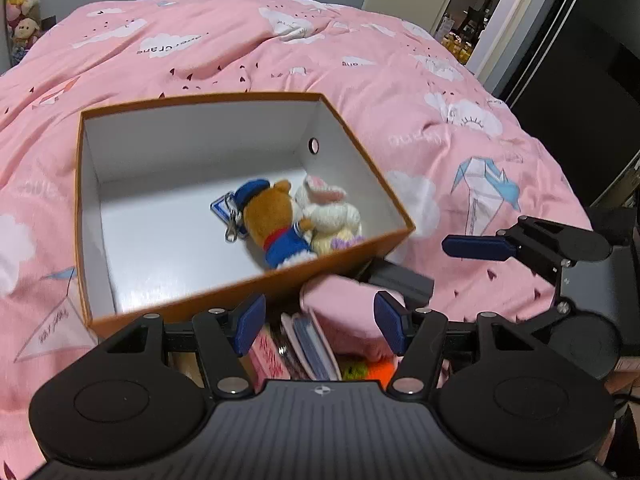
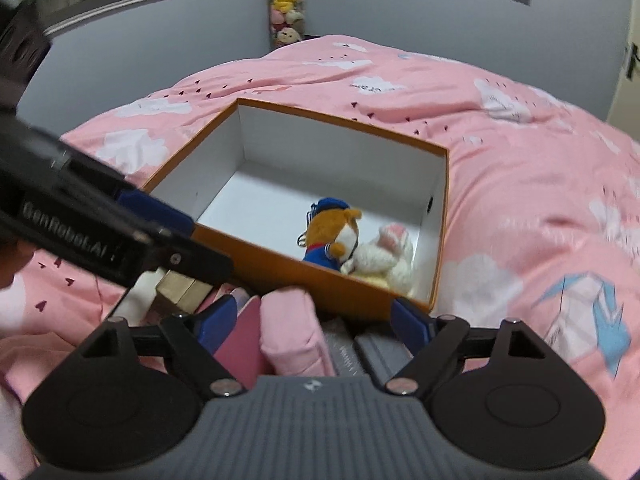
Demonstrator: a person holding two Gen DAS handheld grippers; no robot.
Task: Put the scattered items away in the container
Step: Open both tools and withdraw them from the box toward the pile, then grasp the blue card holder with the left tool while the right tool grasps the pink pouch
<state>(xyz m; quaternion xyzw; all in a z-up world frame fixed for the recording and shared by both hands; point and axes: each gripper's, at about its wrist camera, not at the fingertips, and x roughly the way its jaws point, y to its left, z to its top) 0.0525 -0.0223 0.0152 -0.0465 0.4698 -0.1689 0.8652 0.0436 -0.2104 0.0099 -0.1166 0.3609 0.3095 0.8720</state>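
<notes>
Nearest in the left wrist view, the left gripper (image 1: 320,322) has its jaws spread with nothing between the blue pads; below them lie a pink pouch (image 1: 344,304) and some books (image 1: 296,350), both off the bed's near edge. The right gripper (image 2: 314,322) also stands with jaws spread wide and empty, over the same pouch (image 2: 290,326).

Just beyond sits the box (image 1: 332,254), orange outside and white inside, open-topped, resting on the pink bedspread (image 1: 200,52). Its long axis runs left to right in the left view, the near wall tilted up to the right. A round hole (image 1: 313,145) pierces the right end wall.

Inside, in the near right corner, lie two plush toys touching each other. The bear (image 1: 272,220) is brown, wears a blue cap and a blue sailor suit with a red collar, and carries a metal clip (image 1: 231,222) by its head. It lies on its side, long axis running diagonally, head toward the box's middle and body toward the near wall. The bunny (image 1: 330,210) is cream-white with pink ears, pressed against the bear's right side, ears pointing to the far wall.

Farthest, plush toys (image 2: 285,4) are stacked by the wall.
</notes>
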